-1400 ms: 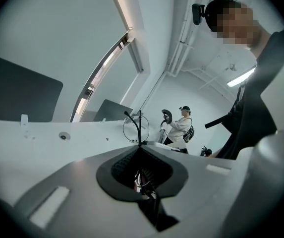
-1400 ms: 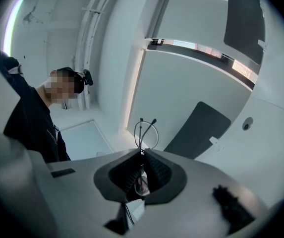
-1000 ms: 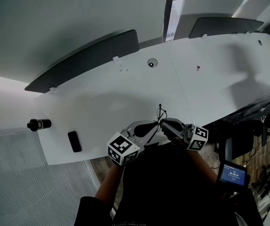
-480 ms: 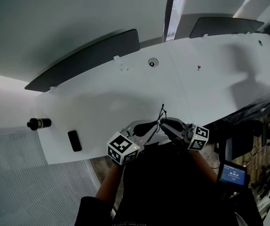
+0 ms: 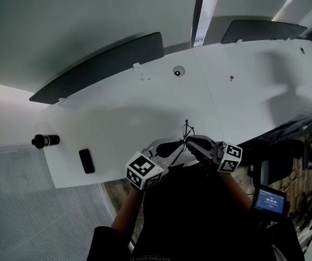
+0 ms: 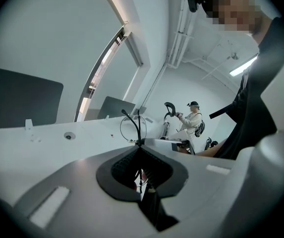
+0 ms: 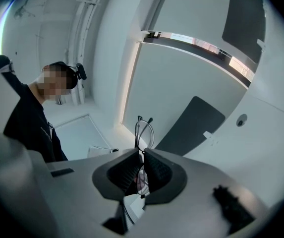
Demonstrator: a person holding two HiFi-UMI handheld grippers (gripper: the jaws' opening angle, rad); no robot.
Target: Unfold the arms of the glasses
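Thin, black, round-rimmed wire glasses (image 5: 187, 130) sit just above the smooth white worktop's (image 5: 145, 107) near edge. The matte grey left gripper (image 5: 181, 145) and right gripper (image 5: 189, 143) both clench them.

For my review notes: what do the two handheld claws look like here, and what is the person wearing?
The left claw and right claw look alike. Each has a smooth, light grey moulded body and black ribbed pads set in a dark surround. Each also carries a white cube printed with black square markers. The person wears a black top.
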